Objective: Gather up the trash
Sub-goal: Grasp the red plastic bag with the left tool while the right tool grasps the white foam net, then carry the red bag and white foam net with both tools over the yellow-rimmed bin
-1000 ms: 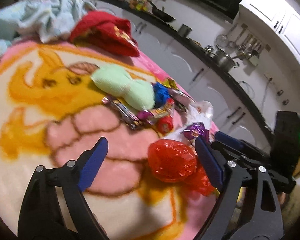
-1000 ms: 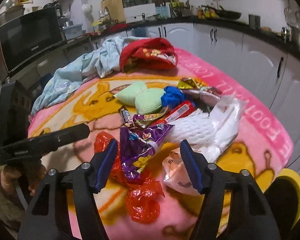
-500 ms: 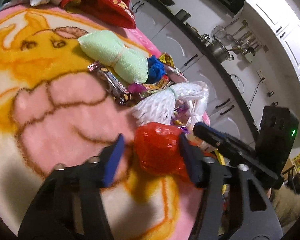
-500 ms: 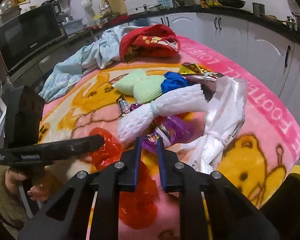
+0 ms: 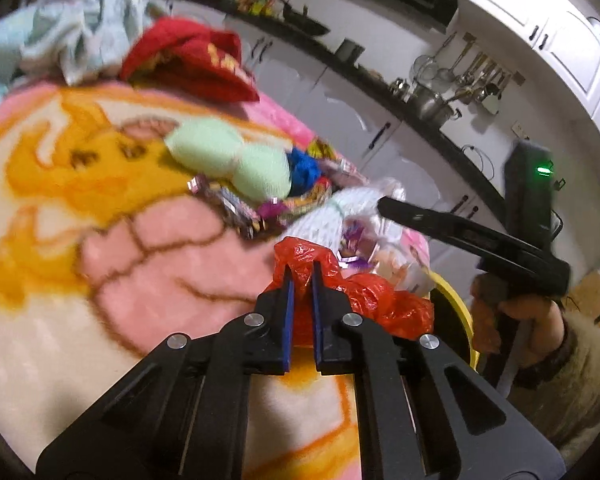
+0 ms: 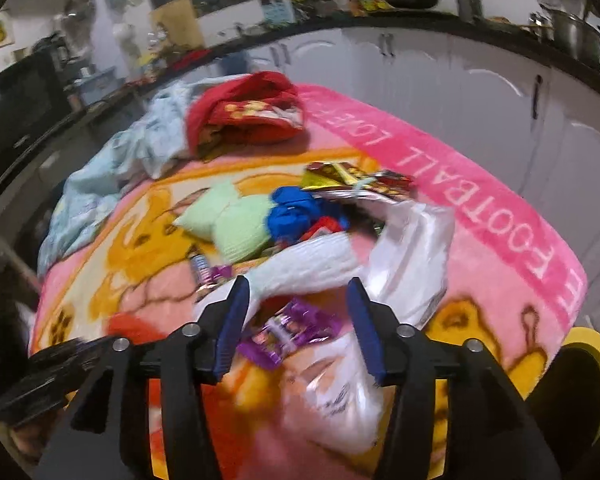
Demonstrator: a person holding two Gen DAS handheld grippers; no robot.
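Note:
My left gripper (image 5: 301, 274) is shut on a crumpled red plastic bag (image 5: 374, 300) at the blanket's near right edge. My right gripper (image 6: 298, 284) hovers over the trash pile, its jaws opening. A purple wrapper (image 6: 288, 332) and a white foam net (image 6: 308, 256) lie between the jaws, and the pads touch neither. A white plastic bag (image 6: 412, 248) lies just right of them. Farther back are a pale green foam net (image 6: 236, 224), a blue wad (image 6: 292, 212) and shiny snack wrappers (image 6: 352, 180). The left wrist view is blurred.
A pink and yellow blanket (image 6: 460, 184) covers the surface. A red cloth (image 6: 244, 116) and a light blue cloth (image 6: 140, 152) lie at its far end. A yellow bin rim (image 6: 596, 360) shows past the right edge. White kitchen cabinets (image 6: 480, 80) stand behind.
The left jaws went from wide open to shut on the red bag. The right jaws closed around the purple wrapper, then parted again, and the white bag and foam net shifted.

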